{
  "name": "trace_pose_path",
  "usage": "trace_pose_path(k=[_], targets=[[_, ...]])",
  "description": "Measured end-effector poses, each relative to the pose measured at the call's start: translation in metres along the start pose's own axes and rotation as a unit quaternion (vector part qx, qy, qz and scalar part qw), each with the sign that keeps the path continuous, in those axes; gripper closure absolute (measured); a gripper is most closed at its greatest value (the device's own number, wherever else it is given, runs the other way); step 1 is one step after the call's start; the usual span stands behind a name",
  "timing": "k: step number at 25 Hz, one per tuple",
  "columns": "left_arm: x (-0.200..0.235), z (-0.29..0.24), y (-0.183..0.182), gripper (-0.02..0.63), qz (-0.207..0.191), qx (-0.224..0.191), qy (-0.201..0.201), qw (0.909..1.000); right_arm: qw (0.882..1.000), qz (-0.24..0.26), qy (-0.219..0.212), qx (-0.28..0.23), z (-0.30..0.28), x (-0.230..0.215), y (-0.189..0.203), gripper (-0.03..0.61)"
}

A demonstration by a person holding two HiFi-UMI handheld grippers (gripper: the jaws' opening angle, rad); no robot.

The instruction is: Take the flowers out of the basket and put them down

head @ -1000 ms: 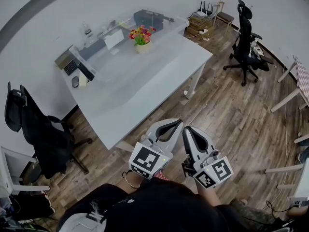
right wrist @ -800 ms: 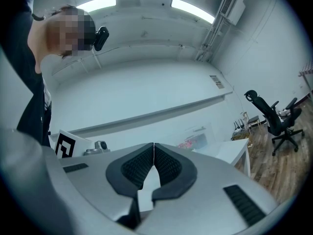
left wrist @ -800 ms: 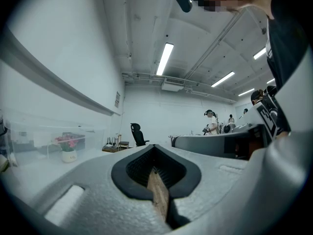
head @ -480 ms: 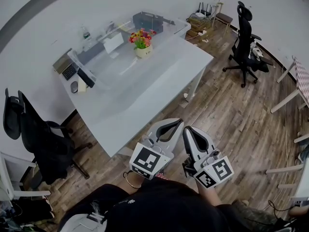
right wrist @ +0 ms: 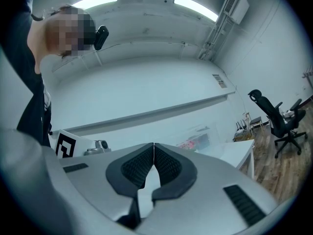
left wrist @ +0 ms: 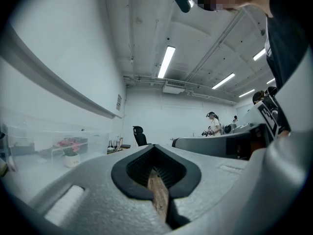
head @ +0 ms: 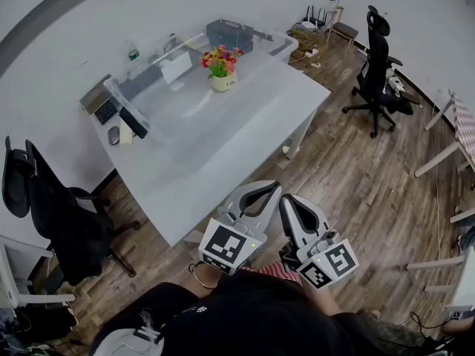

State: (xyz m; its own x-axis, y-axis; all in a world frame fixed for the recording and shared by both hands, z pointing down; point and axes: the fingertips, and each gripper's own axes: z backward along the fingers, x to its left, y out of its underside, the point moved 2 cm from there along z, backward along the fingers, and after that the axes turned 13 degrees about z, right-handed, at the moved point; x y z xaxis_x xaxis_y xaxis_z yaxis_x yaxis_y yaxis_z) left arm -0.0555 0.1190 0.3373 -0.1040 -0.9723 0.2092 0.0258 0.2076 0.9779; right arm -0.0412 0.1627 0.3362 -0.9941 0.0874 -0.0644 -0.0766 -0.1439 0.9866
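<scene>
While flowers (head: 221, 58) sit on table (head: 223, 150), L tongs (head: 270, 188) & R tongs (head: 287, 200) both closed, empty.

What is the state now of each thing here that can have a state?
left gripper: shut, nothing between its jaws
right gripper: shut, nothing between its jaws
flowers: upright in the basket, not yet taken out
basket: upright on the table, apart from both grippers

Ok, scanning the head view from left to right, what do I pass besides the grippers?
black chair by the wall → flowers → black office chair → checkered table at the right edge
</scene>
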Motion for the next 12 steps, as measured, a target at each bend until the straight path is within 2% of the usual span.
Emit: trace_pose_path(k=[5, 12], targets=[[0.008, -0.006, 0.001, 0.612, 0.003, -0.002, -0.008, 1.0, 1.0, -0.001, -0.006, 0.002, -0.008, -0.008, 0.002, 0.566], [0.021, -0.024, -0.001, 0.612, 0.006, -0.002, -0.041, 0.9991, 0.999, -0.012, -0.031, 0.001, -0.02, -0.033, 0.001, 0.566]])
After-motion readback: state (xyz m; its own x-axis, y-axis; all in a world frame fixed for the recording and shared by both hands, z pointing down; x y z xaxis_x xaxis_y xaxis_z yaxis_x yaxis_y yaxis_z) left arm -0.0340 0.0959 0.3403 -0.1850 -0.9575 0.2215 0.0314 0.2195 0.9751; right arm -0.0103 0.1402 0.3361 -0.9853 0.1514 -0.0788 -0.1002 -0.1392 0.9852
